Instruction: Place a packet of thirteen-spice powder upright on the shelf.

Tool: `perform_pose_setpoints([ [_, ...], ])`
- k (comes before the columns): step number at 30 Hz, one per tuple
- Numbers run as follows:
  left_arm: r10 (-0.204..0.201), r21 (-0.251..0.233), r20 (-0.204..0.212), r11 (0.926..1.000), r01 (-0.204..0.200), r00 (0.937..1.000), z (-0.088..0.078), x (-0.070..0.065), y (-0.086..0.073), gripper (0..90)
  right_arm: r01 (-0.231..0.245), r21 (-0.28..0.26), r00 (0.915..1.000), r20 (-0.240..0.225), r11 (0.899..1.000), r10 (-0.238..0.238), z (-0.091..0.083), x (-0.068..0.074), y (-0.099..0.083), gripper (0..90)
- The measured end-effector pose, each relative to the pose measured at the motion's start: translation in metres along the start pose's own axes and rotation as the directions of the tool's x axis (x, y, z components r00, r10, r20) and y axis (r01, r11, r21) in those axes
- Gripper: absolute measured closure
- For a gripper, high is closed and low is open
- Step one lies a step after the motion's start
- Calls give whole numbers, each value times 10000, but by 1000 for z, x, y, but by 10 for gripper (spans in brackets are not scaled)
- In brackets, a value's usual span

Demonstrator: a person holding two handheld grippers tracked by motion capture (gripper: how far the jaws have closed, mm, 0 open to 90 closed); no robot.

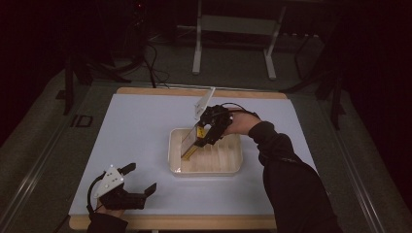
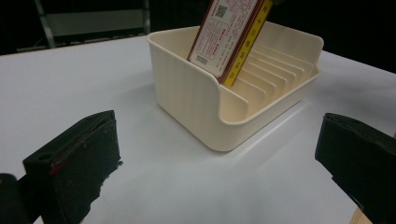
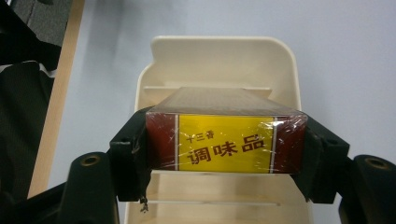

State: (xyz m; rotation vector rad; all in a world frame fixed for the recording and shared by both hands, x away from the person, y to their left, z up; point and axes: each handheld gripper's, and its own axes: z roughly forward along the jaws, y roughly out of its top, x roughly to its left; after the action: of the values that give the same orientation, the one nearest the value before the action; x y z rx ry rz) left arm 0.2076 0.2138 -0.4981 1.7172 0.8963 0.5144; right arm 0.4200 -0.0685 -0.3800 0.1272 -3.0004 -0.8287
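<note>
A flat box (image 1: 190, 141) wrapped in film, dark red with a yellow band and printed characters, leans with its lower end inside a cream slotted tray (image 1: 233, 167) at mid-table. My right gripper (image 1: 203, 132) is shut on the box's upper part, above the tray's left end. In the right gripper view the black pads (image 3: 133, 154) press both narrow sides of the box (image 3: 224, 142), with the tray (image 3: 224, 51) below. My left gripper (image 1: 141, 177) rests open at the table's front left with nothing in it. The left gripper view faces the tray (image 2: 187, 93) and the box (image 2: 224, 32).
A white mat (image 1: 141, 126) covers the wooden table, whose front edge (image 1: 194, 222) runs just below the left hand. The person's dark right sleeve (image 1: 286, 179) crosses the front right. A metal stand (image 1: 233, 29) and cables lie on the dark floor beyond the table.
</note>
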Motion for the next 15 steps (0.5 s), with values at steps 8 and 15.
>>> perform_pose_setpoints([
  [8,11,21,7,10000,-11,10000,0,0,0,1,-9,334,10000,-4,9994,9,10,1,1,320],
  [15,14,53,20,10000,-14,10000,1,0,0,1,-92,114,10000,13,9999,92,16,1,4,320],
])
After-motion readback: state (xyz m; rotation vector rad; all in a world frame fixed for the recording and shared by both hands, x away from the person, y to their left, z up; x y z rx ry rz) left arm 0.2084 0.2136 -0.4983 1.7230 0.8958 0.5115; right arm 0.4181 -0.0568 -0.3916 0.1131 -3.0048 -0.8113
